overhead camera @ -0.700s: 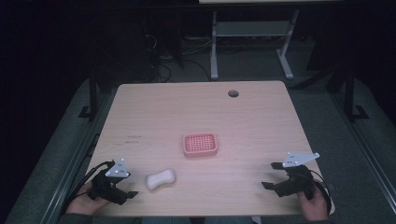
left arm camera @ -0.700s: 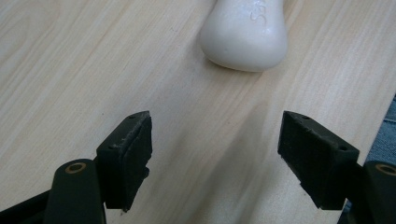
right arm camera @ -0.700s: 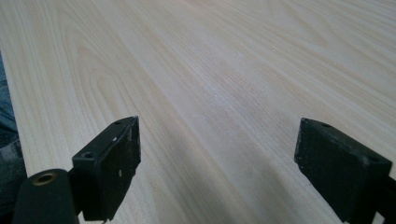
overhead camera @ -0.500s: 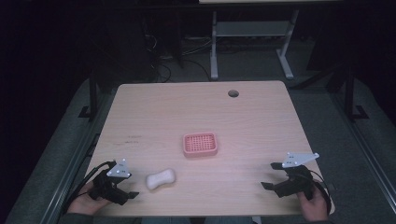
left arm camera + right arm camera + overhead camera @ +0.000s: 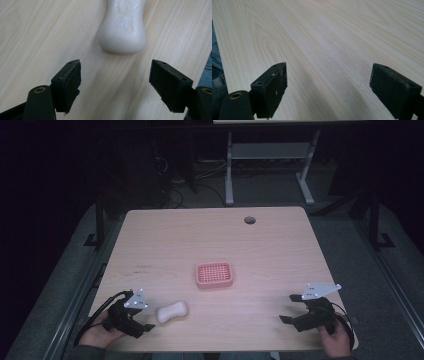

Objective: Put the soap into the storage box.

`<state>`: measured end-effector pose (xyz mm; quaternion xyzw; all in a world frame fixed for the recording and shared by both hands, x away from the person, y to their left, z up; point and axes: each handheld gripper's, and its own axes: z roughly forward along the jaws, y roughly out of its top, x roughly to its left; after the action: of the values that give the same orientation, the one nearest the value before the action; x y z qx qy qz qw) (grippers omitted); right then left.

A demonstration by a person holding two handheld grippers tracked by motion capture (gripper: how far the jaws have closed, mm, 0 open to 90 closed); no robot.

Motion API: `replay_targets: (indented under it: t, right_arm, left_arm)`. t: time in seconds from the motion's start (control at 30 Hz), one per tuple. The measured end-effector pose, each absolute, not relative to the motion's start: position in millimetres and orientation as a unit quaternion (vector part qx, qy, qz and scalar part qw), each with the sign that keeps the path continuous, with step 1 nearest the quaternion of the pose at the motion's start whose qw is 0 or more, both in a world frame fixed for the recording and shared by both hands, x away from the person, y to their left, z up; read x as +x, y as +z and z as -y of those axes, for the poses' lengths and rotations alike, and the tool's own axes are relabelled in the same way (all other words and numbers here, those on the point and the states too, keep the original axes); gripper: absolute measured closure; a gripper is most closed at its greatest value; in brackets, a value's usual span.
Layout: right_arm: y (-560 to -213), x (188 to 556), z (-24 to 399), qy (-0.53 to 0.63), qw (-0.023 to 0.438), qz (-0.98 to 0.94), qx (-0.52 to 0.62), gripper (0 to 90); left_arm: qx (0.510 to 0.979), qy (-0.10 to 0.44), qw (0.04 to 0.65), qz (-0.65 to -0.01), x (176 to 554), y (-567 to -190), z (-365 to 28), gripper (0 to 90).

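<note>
- the left gripper [image 5: 115, 82] has its jaws wide apart with nothing between them; bare wood shows in the gap, and the pads press on nothing.
- just ahead of those jaws lies a white bar of soap [image 5: 123, 27], waisted in the middle, flat on the table and lined up with the gap (lettering is moulded into its top, too blurred to read).
- in the high view the left gripper [image 5: 134, 320] sits at the near left of the table, with the soap [image 5: 172, 311] just to its right, close but apart.
- farther in, near the table's middle, a pink soap dish [image 5: 214, 274] with a gridded floor stands empty, well apart from the soap.
- the right gripper [image 5: 328, 90] also stands with jaws spread over bare wood; in the high view it [image 5: 296, 309] rests at the near right, well away from both things.
- the wooden table [image 5: 280, 245] holds nothing else.
- judged from this: nothing is done yet. the soap is ungrasped; closing on it, lifting it and setting it in the dish all remain.
</note>
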<state>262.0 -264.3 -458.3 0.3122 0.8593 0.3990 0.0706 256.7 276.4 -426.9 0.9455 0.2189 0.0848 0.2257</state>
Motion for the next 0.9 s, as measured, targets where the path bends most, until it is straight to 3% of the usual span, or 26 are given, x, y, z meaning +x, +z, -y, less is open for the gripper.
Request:
replay_targets:
  t: [0.9]
  right_arm:
    - [-458.4, 262.4, 262.7, 0.398, 0.068, -0.861, 0.311, 14.2]
  left_arm:
    - [0.951, 0.079, 0.225, -0.194, 271.9, -424.9, -241.3, 25.4]
